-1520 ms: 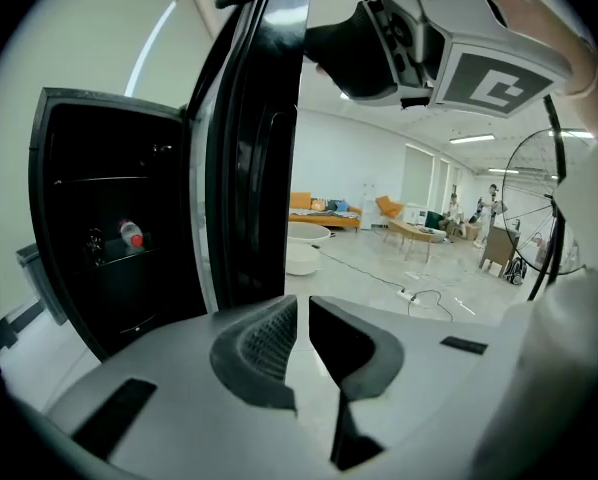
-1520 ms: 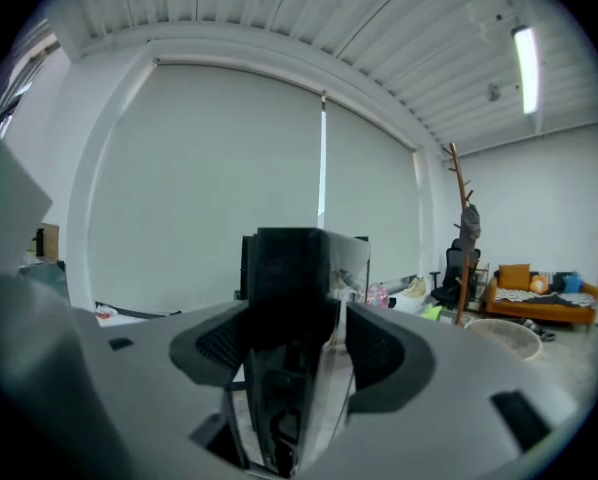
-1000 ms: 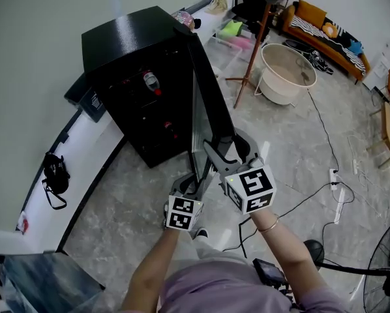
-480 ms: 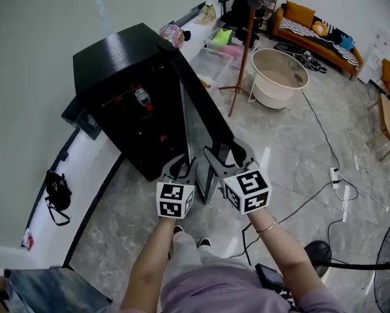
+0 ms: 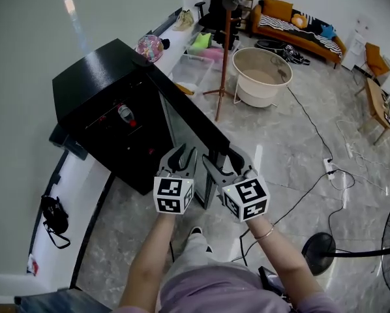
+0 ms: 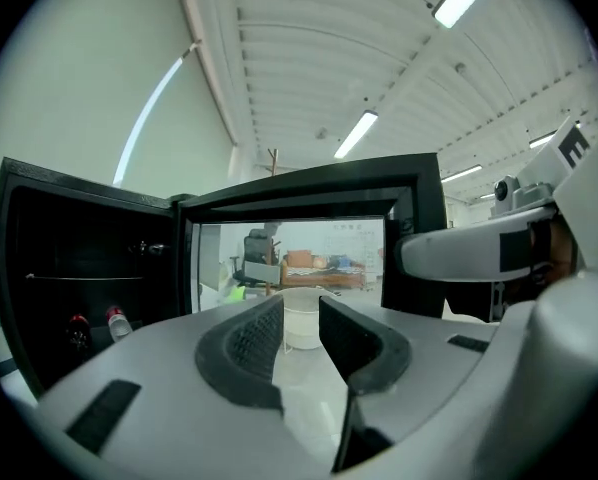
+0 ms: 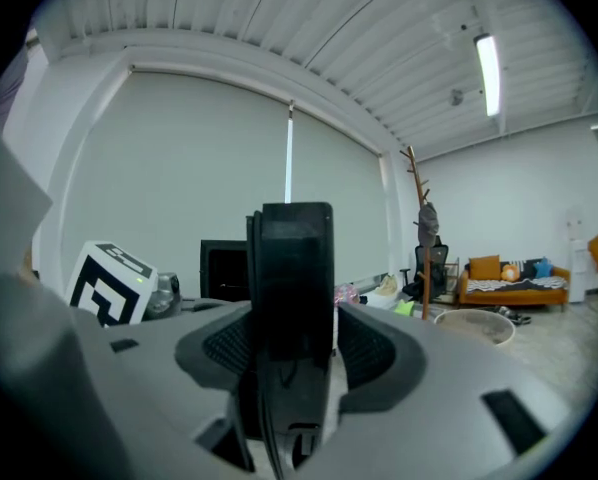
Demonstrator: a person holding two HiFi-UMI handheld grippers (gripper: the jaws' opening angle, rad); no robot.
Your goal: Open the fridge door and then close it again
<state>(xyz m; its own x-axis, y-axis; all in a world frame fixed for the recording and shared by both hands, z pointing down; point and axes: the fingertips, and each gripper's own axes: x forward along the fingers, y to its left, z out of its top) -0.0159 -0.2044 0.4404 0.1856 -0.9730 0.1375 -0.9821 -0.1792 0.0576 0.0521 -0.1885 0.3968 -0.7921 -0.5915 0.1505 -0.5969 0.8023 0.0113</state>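
Observation:
A black mini fridge (image 5: 97, 93) stands against the wall with its glass door (image 5: 188, 119) swung wide open. Bottles (image 5: 125, 115) show on its shelves. My right gripper (image 5: 222, 158) is shut on the door's free edge (image 7: 291, 288); its jaws have just been closing with that edge between the pads. My left gripper (image 5: 180, 154) hovers just left of it, inside the door's swing. Its jaws stand a little apart with nothing between them. In the left gripper view I look through the door's glass (image 6: 299, 253), with the fridge's dark inside (image 6: 89, 278) at the left.
A colourful ball (image 5: 149, 44) lies on top of the fridge. Behind the door stand a wooden coat stand (image 5: 224, 51) and a round tub (image 5: 261, 75), with a sofa (image 5: 293, 25) beyond. Cables (image 5: 332, 168) cross the floor; a fan (image 5: 351, 253) is at my right.
My left gripper has risen from low beside the door to level with the right one. The right gripper has shifted sideways with the door edge in it.

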